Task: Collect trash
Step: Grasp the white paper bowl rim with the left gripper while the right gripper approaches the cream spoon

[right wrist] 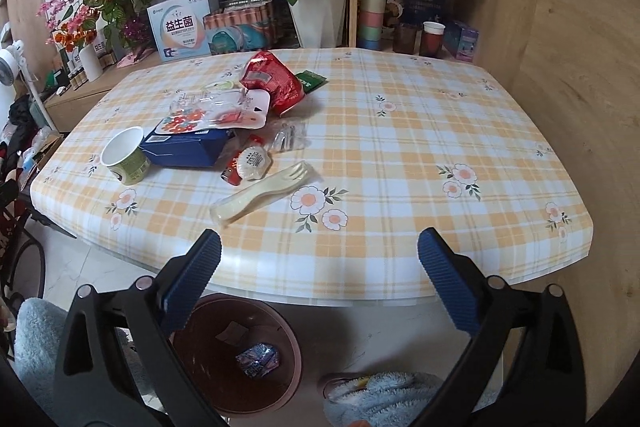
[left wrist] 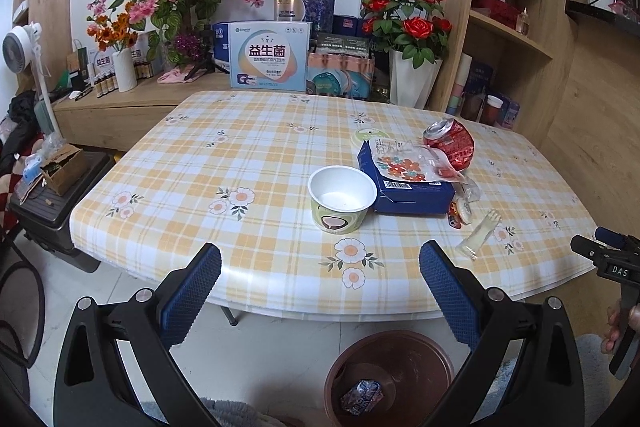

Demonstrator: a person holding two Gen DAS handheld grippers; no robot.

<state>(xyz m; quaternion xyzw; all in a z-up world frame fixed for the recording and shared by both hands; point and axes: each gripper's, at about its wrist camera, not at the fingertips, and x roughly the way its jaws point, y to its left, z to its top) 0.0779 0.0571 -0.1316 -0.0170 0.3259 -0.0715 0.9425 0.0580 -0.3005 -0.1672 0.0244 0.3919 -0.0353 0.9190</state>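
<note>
Spread and empty, the right tongs (right wrist: 319, 255) hover nearest the plastic fork (right wrist: 266, 194), lying ahead-left, handle toward them, the left tongs (left wrist: 320, 267) likewise spread.

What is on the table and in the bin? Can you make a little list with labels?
Table: checked yellow flowered tablecloth
Cup: white paper cup with green sides, upright, empty
Box: flat blue cardboard box, beside cup
Can: crushed red drink can
Fork: clear plastic fork, near table edge
Bin: brown round bin on floor, one shiny wrapper inside
Left tool: open, empty
Right tool: open, empty
</note>
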